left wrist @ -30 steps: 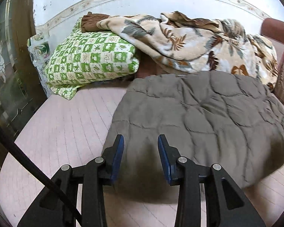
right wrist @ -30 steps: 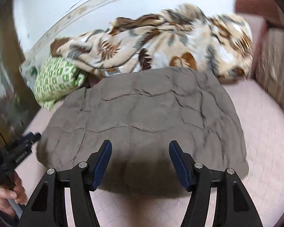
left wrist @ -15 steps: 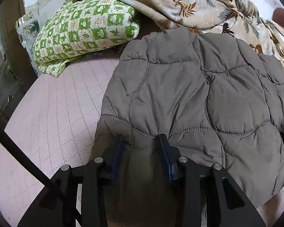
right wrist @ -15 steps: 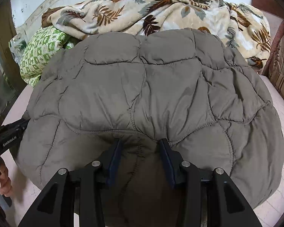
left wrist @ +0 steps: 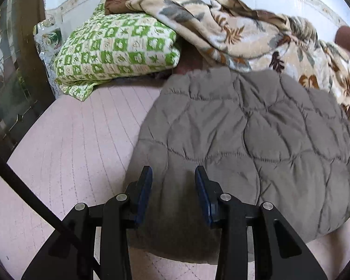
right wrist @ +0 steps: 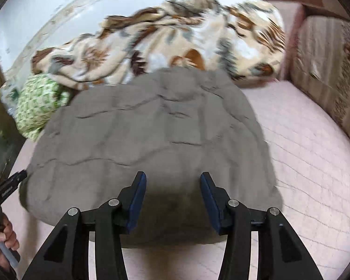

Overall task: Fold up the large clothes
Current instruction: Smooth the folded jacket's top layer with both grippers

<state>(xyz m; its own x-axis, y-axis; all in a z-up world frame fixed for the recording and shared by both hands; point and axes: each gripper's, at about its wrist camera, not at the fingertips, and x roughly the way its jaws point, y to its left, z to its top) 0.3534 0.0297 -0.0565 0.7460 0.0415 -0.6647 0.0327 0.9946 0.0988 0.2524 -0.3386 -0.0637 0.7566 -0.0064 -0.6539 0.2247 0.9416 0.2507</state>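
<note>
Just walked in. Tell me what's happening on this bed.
A person with a handheld gripper in each hand is folding a grey quilted jacket on a pink bed sheet. The jacket lies in a compact bundle. The left gripper and the right gripper are both open at its near edge, gripping nothing. Behind it lie a leaf-print blanket and a green checked pillow.

Green-checked pillow (left wrist: 119, 46) under leaf-print blanket (left wrist: 256, 37), pink quilted sheet (left wrist: 77, 140), striped cushion (right wrist: 326, 65) at rt.
</note>
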